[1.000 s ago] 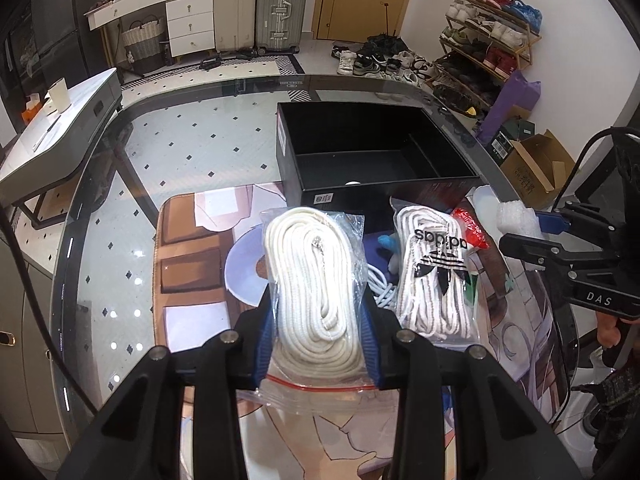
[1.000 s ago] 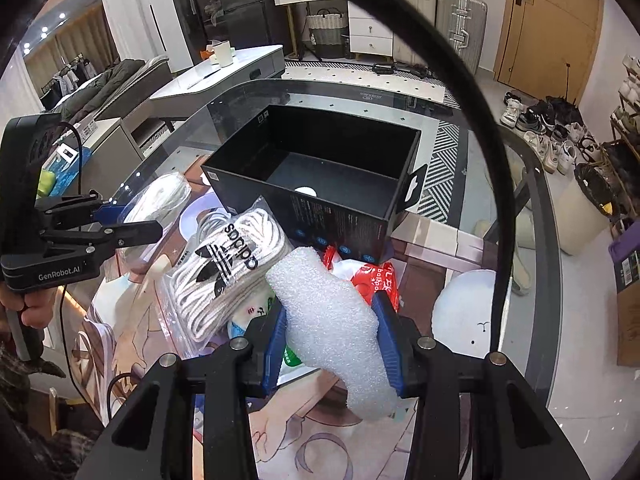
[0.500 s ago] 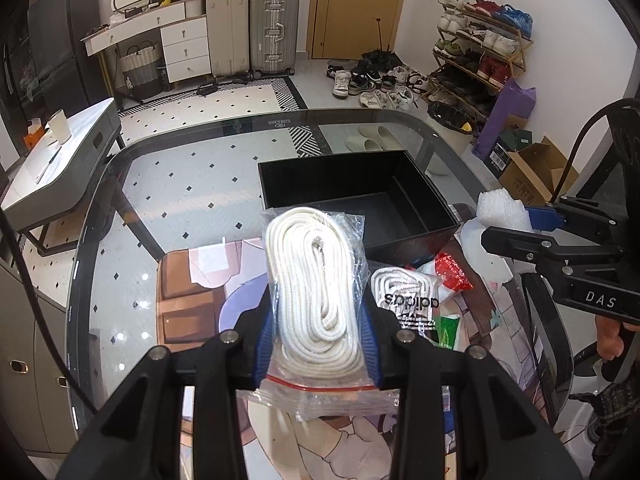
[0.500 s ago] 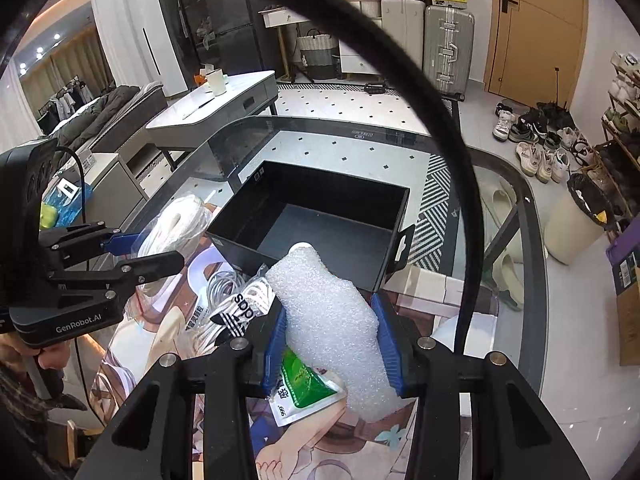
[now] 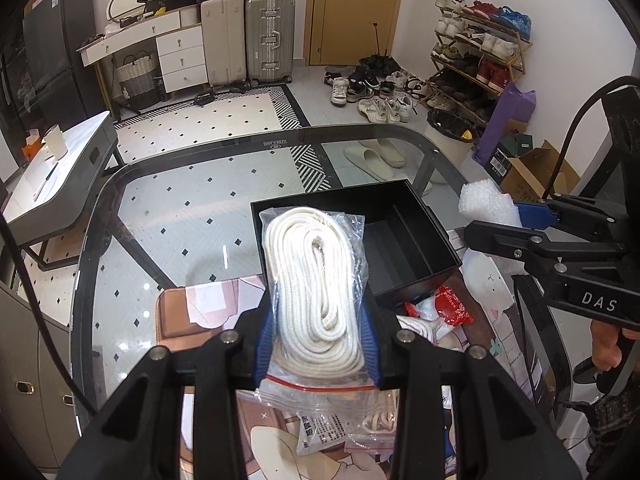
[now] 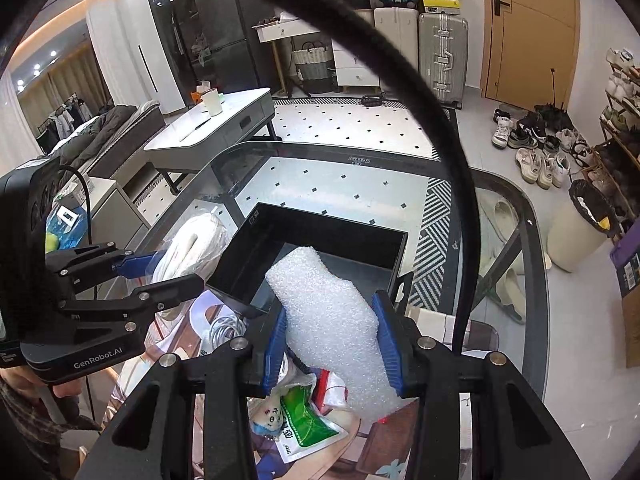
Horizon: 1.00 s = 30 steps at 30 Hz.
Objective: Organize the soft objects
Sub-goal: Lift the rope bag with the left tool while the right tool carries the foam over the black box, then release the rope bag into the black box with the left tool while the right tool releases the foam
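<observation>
Left wrist view showed the left gripper (image 5: 318, 344) with its blue jaws pressed tight on a clear bag of white rope (image 5: 316, 280). The bag was held up in the air, over the near left corner of the black box (image 5: 416, 240), and its red zip end hung down behind the jaws. The black box sat open on the glass bench (image 5: 168, 216), and the part of its inside that showed was bare. Just in front of the box lay a red packet (image 5: 454, 306) and more white cord (image 5: 416, 326) on the picture mat (image 5: 176, 312). Off to the right, the right gripper (image 5: 516, 216) held a lump of white foam (image 5: 486, 202) beside the box. Right wrist view showed the same foam (image 6: 330, 316) squeezed between the blue jaws of the right gripper (image 6: 330, 344), up in the air in front of the box (image 6: 248, 256). Under it lay a green packet (image 6: 304, 416) on the mat. At the left the other gripper (image 6: 160, 276) held the rope bag (image 6: 192, 244) close to the box's left wall. A person's hand (image 5: 608, 350) held the right gripper's handle.
</observation>
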{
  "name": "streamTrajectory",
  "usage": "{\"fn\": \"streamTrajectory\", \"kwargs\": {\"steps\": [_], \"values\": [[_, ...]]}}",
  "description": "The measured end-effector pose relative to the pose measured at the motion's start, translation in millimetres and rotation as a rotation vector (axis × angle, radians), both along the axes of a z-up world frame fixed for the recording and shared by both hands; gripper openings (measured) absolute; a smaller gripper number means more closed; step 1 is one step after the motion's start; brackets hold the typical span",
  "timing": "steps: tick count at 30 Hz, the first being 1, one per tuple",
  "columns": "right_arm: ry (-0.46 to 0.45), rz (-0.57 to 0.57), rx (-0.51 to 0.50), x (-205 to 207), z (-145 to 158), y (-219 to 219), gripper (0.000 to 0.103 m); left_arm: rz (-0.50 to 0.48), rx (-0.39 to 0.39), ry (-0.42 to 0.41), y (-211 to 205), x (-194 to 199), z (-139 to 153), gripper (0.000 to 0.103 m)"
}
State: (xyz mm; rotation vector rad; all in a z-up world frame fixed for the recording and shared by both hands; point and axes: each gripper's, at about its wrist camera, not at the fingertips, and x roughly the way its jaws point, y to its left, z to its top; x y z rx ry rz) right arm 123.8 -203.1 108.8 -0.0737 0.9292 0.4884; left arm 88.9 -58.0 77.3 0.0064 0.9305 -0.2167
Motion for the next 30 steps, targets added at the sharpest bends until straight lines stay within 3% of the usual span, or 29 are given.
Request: {"fn": "streamTrajectory", "kwargs": {"steps": [12,30], "values": [[0.020,0.002,0.013,28.2,-2.6,9.7,0.042,-0.013,0.020,0.012,-5.3,36.4,1.6,0.035],[0.102,0.030,0.012,60.9,-32.0,37.3,0.042,-0.026,0.009,0.083,-7.5,76.1,-27.9,0.035]]}}
